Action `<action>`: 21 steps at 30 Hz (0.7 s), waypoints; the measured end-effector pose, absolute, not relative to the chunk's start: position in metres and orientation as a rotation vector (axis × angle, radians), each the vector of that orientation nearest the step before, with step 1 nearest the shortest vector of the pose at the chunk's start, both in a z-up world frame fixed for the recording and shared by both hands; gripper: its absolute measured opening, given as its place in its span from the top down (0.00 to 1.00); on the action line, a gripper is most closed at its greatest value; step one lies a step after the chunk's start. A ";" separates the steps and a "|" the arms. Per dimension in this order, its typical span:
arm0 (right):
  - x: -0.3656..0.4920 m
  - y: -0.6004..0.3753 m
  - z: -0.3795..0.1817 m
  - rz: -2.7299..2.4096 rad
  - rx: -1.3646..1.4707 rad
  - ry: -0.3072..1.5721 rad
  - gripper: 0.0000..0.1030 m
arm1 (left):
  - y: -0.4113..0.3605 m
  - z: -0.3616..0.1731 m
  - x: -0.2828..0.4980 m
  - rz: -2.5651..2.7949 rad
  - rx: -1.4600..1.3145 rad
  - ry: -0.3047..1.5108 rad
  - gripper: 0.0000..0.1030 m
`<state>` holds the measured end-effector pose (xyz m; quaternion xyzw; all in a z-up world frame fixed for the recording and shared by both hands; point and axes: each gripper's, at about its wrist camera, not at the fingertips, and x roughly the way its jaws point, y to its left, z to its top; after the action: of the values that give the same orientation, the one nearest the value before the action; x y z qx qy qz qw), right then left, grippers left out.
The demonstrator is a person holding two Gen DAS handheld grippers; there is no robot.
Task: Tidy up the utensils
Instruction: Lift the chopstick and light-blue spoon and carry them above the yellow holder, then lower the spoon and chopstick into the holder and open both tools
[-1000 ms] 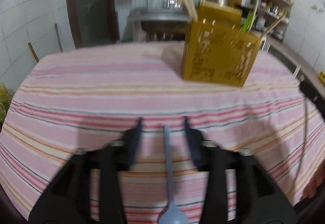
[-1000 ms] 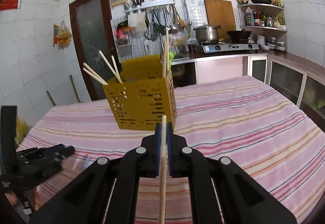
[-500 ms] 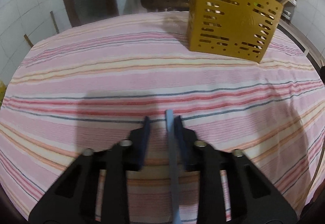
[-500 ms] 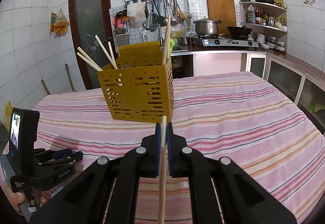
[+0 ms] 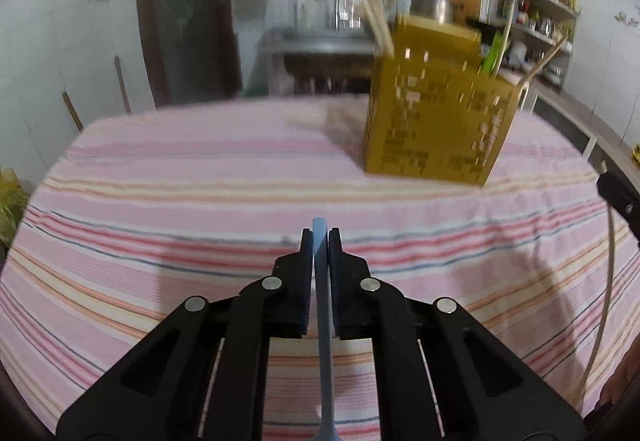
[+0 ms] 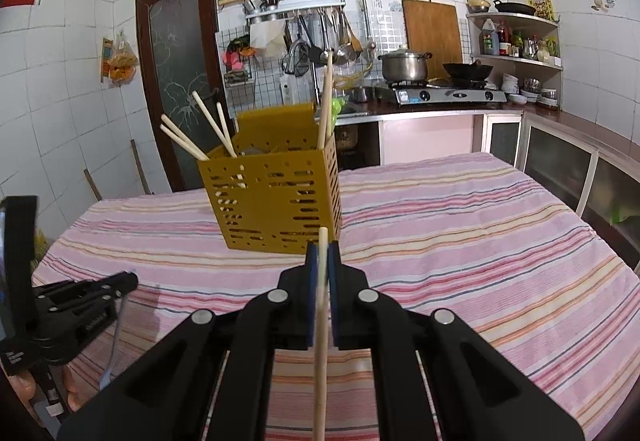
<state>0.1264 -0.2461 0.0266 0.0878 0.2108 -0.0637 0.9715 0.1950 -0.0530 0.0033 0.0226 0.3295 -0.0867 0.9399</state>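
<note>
A yellow perforated utensil holder point(image 5: 436, 121) point(image 6: 276, 197) stands on the striped tablecloth point(image 5: 200, 201) and holds several wooden chopsticks point(image 6: 200, 133) and a green utensil point(image 5: 494, 53). My left gripper point(image 5: 320, 237) is shut on the handle of a light blue spoon point(image 5: 323, 321), lifted above the cloth, short and left of the holder. It also shows in the right wrist view point(image 6: 100, 289). My right gripper point(image 6: 322, 253) is shut on a wooden chopstick point(image 6: 321, 341), just in front of the holder.
The table's far edge point(image 5: 200, 109) meets a dark door point(image 6: 180, 81) and tiled wall. A counter with a stove and pot point(image 6: 404, 65) runs behind and right. Cabinets point(image 6: 560, 161) stand right of the table.
My left gripper has closed on the blue spoon and lifted it off the cloth, tilting up toward the holder. My right gripper holds the chopstick and has risen slightly.
</note>
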 end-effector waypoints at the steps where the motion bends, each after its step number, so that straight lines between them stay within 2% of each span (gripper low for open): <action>1: 0.123 -0.246 0.030 -0.129 0.177 0.413 0.95 | -0.052 0.010 0.190 -0.176 0.043 0.645 0.94; 10: 0.091 -0.238 0.060 -0.142 0.168 0.293 0.95 | -0.037 0.056 0.136 -0.181 0.035 0.418 0.94; 21: 0.070 -0.223 0.078 -0.160 0.122 0.198 0.95 | -0.018 0.067 0.122 -0.180 -0.014 0.367 0.94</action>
<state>0.0696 -0.2233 0.0779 0.0610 0.0989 -0.0799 0.9900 0.1223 -0.0182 0.0674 -0.0072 0.1820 -0.0892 0.9792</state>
